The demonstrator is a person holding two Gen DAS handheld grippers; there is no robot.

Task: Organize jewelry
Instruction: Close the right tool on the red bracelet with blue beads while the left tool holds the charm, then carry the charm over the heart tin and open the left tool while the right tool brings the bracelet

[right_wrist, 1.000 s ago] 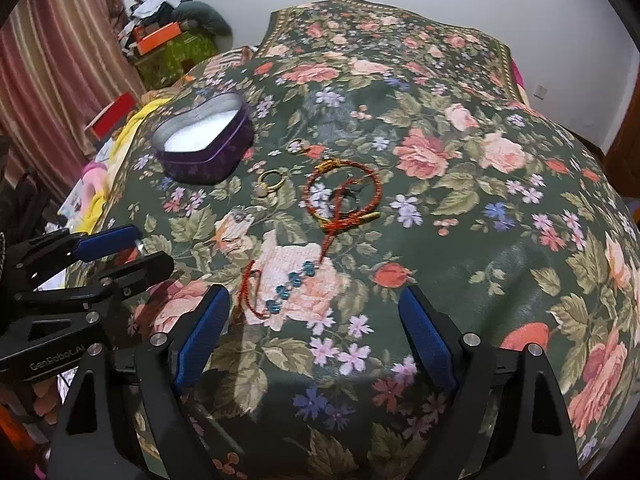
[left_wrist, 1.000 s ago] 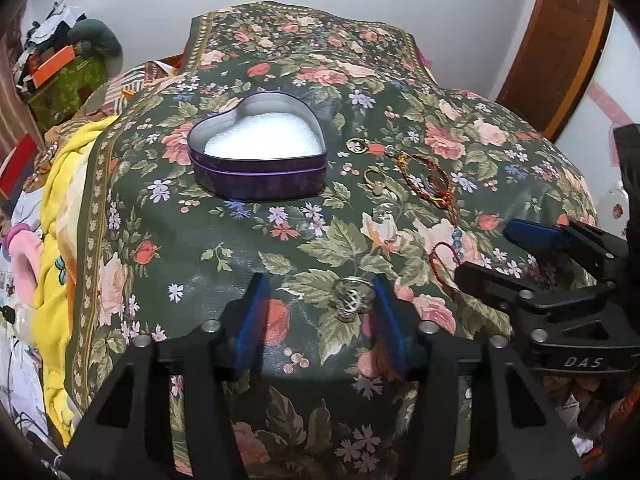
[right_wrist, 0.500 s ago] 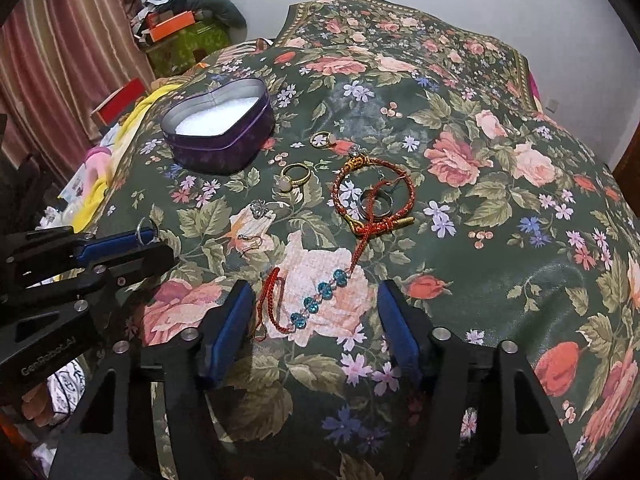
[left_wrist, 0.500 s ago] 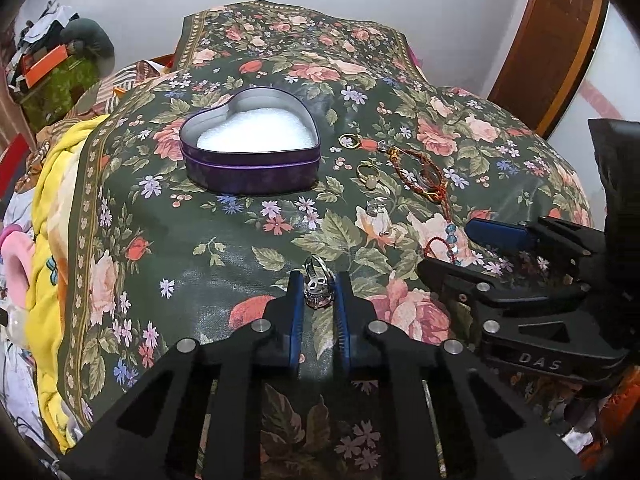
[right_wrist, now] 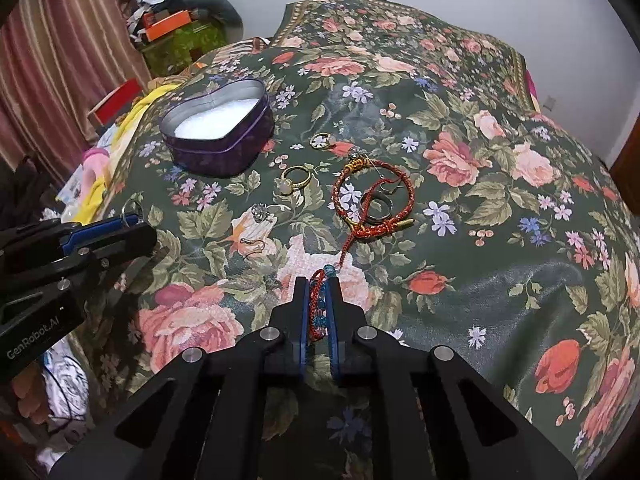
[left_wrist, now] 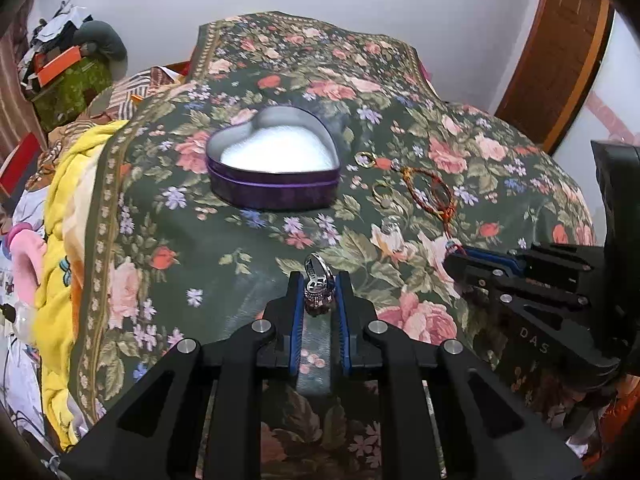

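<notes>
My left gripper (left_wrist: pixel 318 280) is shut on a silver ring (left_wrist: pixel 318 278), held above the floral bedspread. My right gripper (right_wrist: pixel 318 292) is shut on a red cord bracelet with blue beads (right_wrist: pixel 318 304); its cord trails forward onto the cloth. A purple heart-shaped tin (left_wrist: pixel 274 166) (right_wrist: pixel 220 134) with white padding sits open ahead and to the left. Beside it lie a gold ring (right_wrist: pixel 296 180), a small gold ring (right_wrist: pixel 320 141), a red braided bracelet (right_wrist: pixel 374 200) around a dark band ring (right_wrist: pixel 378 210), a silver earring (right_wrist: pixel 260 213) and a hook earring (right_wrist: pixel 252 244).
The floral bedspread (right_wrist: pixel 480 200) covers a bed. Yellow and pink bedding (left_wrist: pixel 60 240) hangs at the left edge. A cluttered green box (right_wrist: pixel 180 40) and curtain (right_wrist: pixel 60 60) stand far left. A wooden door (left_wrist: pixel 560 60) is at the right.
Both grippers were open a second ago. The left one shut on the silver ring and lifted it; the right one moved forward and shut on the beaded bracelet.
</notes>
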